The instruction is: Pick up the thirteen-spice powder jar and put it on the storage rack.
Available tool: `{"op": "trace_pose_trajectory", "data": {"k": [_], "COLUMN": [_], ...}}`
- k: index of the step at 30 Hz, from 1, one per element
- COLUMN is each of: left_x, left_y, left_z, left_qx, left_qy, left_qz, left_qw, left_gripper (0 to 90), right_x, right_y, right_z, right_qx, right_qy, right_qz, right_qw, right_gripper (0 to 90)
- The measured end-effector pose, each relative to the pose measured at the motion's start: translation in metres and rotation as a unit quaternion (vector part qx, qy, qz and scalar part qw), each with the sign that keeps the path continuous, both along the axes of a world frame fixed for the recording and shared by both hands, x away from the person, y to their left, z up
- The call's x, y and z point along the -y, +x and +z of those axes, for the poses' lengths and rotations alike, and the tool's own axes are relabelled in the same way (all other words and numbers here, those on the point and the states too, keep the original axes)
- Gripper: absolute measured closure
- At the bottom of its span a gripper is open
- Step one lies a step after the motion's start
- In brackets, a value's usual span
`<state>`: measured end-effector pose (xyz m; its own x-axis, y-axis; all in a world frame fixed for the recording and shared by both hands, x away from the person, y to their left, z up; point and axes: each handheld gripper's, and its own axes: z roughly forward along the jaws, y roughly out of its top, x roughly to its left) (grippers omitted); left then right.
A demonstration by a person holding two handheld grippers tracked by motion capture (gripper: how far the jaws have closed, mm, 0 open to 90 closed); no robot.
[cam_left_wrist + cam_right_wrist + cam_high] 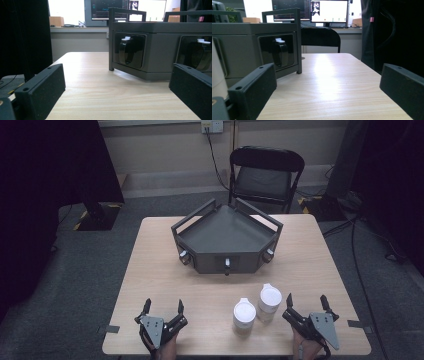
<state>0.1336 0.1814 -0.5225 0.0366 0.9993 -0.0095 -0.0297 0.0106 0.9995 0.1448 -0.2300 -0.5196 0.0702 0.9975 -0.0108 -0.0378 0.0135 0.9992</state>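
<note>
A dark grey angular box (227, 237) with an open top tray, rail handles and three knobs on its front faces sits at the middle of the wooden table (150, 270). Two white lidded cups (244, 314) (269, 300) stand side by side at the front right. My left gripper (163, 308) rests open at the front left edge with nothing between its jaws. My right gripper (306, 300) is open just right of the cups, nothing in it. In the left gripper view the box (160, 50) shows two recessed knobs ahead. In the right gripper view the box (249, 47) stands at left.
A black folding chair (265, 175) stands behind the table's far edge. Dark curtains hang at both sides, and cables run over the floor at right. Monitors on a desk show behind the box in the gripper views. Bare tabletop lies between the grippers and the box.
</note>
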Motion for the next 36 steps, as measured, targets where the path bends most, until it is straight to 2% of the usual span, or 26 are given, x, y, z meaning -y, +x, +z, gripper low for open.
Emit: {"op": "trace_pose_trajectory", "data": {"k": [12,30,36], "left_x": [0.001,-0.006,-0.013], "left_y": [0.000,-0.001,-0.003], "left_z": [0.000,0.001,0.005], "left_qx": [0.000,-0.002,0.000], "left_qy": [0.000,-0.002,-0.022], "left_qz": [0.004,-0.018,-0.028], "left_qw": [1.0000,0.9998,0.9994], "left_gripper": [0.0,0.0,0.0], "right_x": [-0.001,-0.003,-0.003], "right_y": [0.000,0.000,0.000], "right_z": [0.000,0.000,0.000], "right_qx": [-0.001,-0.001,-0.001], "right_qy": [-0.001,-0.001,-0.001], "right_qz": [-0.003,-0.008,-0.008], "right_qw": [1.0000,1.0000,1.0000], "right_gripper": [0.0,0.0,0.0]}}
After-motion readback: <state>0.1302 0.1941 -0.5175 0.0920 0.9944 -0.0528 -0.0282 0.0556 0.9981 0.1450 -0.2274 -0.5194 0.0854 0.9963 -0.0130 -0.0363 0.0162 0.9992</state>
